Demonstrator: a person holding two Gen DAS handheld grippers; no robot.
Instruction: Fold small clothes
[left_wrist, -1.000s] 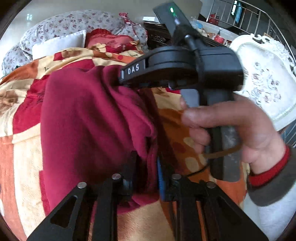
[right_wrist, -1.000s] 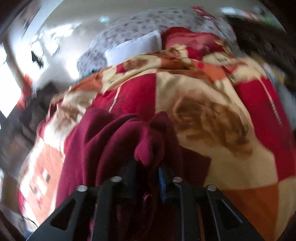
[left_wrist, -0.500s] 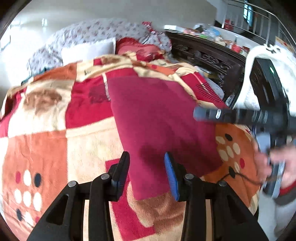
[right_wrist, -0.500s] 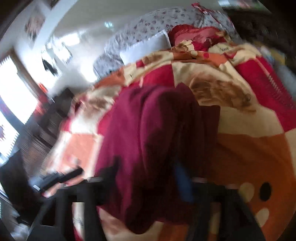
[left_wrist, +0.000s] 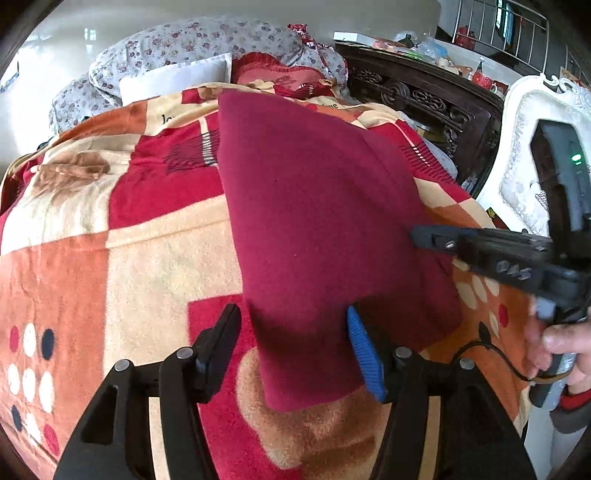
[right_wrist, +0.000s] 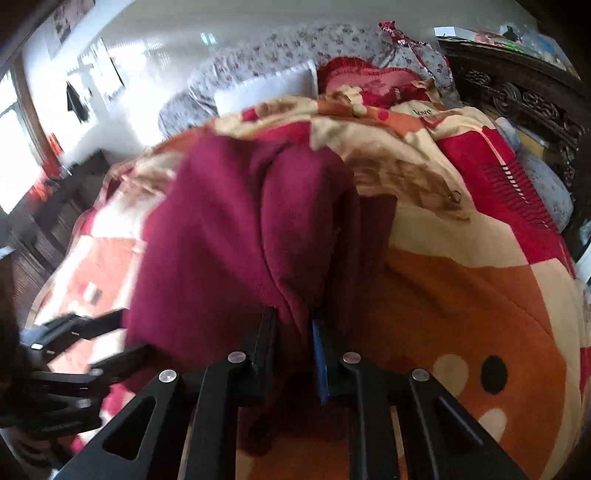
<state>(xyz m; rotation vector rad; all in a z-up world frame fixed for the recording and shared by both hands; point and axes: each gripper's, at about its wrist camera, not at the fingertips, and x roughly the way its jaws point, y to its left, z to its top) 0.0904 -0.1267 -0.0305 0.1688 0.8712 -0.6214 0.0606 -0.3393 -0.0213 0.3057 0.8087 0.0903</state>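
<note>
A maroon fleece garment (left_wrist: 317, 221) lies spread flat on the patterned blanket (left_wrist: 110, 258). My left gripper (left_wrist: 293, 317) hovers over its near corner. The jaws are opening, and the cloth's edge lies between the pads without touching them. In the right wrist view, my right gripper (right_wrist: 292, 318) is shut on a bunched fold of the garment (right_wrist: 229, 236) and lifts that side off the blanket. Seen from the left, the right gripper (left_wrist: 424, 236) reaches in at the garment's right edge, held by a hand (left_wrist: 561, 347). The left gripper (right_wrist: 74, 332) shows blurred at lower left.
A white pillow (left_wrist: 173, 77), floral bedding (left_wrist: 207, 40) and a red cushion (left_wrist: 280, 74) lie at the bed's far end. A dark carved wooden frame (left_wrist: 424, 96) runs along the right side, and a white ornate chair (left_wrist: 528, 147) stands beyond it.
The left gripper let go of the maroon cloth and its jaws widened. The garment went from bunched to spread flat. The right gripper swung out to the garment's right edge, still gripping a fold.
</note>
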